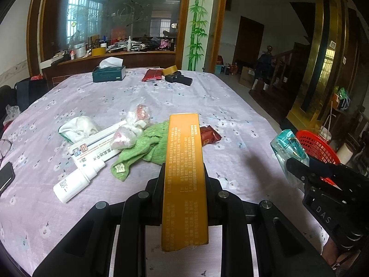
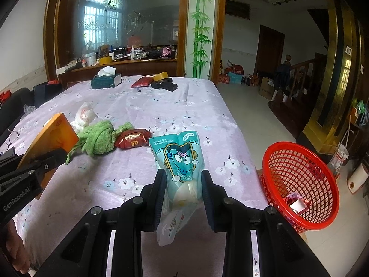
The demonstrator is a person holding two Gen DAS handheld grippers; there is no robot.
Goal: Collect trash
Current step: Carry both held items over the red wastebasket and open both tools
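Only my right wrist view shows scraps inside the red basket (image 2: 299, 180), right of my right gripper (image 2: 183, 191) pinching a teal pouch (image 2: 182, 159); my left gripper (image 1: 183, 180) clamps an orange box (image 1: 184, 161)

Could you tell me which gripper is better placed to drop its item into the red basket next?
Right. The right gripper holds the teal pouch beside the basket; the left gripper, holding the orange box, is farther off.

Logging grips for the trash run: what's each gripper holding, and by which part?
Left gripper: orange box, clamped mid-length. Right gripper: teal snack bag, pinched around its middle.
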